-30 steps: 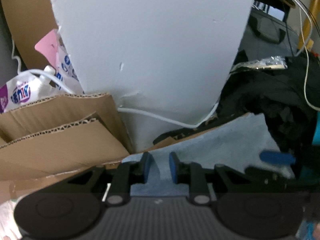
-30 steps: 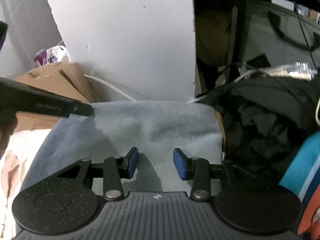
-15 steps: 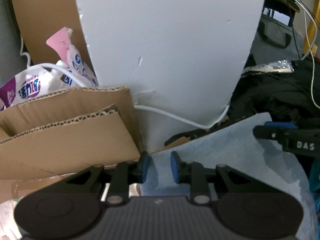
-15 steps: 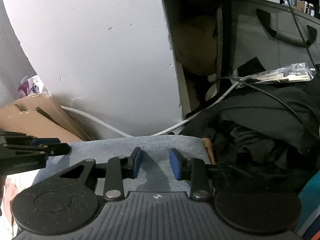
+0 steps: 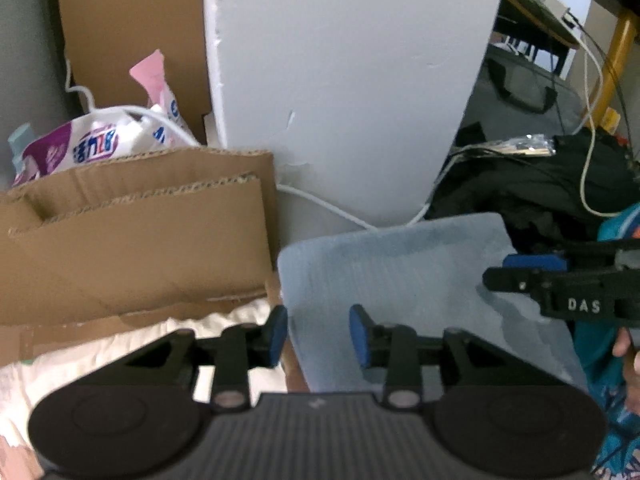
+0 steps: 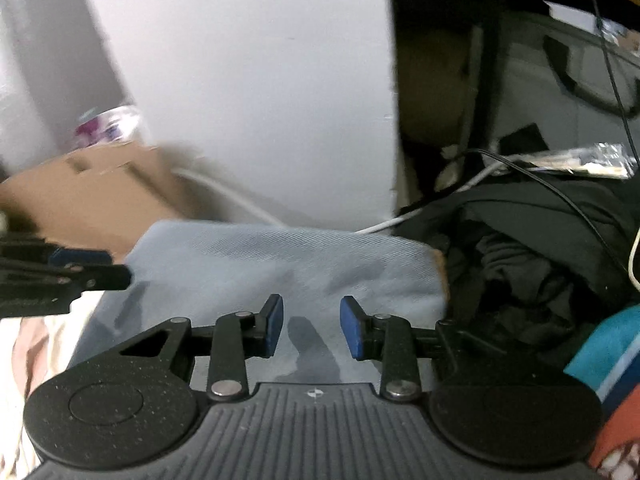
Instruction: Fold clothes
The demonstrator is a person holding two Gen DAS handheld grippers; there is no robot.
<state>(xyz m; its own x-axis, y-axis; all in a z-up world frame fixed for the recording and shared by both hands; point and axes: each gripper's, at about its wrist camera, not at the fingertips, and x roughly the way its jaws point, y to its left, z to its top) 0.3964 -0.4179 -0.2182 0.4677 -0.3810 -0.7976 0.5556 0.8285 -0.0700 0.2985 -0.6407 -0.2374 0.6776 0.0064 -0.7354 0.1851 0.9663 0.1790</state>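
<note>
At the bottom of the left wrist view: left claw (image 5: 318,334), black linkage with blue pads, pitched steeply downward. Its jaws have just been opening and stand apart, released; the left edge of the folded light-blue garment (image 5: 400,272) lies under the gap, neither pad pressing on it. The garment fills the centre and lower right of the frame, its far edge a rounded fold. Left of it, a cream cloth (image 5: 120,344) beneath the left pad. Centre left: stacked brown cardboard (image 5: 140,240); above that, a white and purple printed bag (image 5: 80,144). Upper centre: white foam board (image 5: 352,80), upright, with a white cable (image 5: 320,202) running along its foot. Right: heap of black clothing (image 5: 540,192). Right edge, mid-height: right claw (image 5: 536,272) seen side-on over the garment's right part, with part of a hand (image 5: 628,356) below it.

At the bottom of the right wrist view: right claw (image 6: 312,330), likewise tilted down, jaws parted and released, poised over the garment (image 6: 280,264) with nothing gripped. The garment lies across the centre of the frame. Left edge, mid-height: left claw (image 6: 80,268) above the garment's left edge. Upper centre: the foam board (image 6: 260,80). Left: blurred cardboard (image 6: 88,192). Right: black clothing (image 6: 520,248); lower right corner, teal cloth (image 6: 600,348).
</note>
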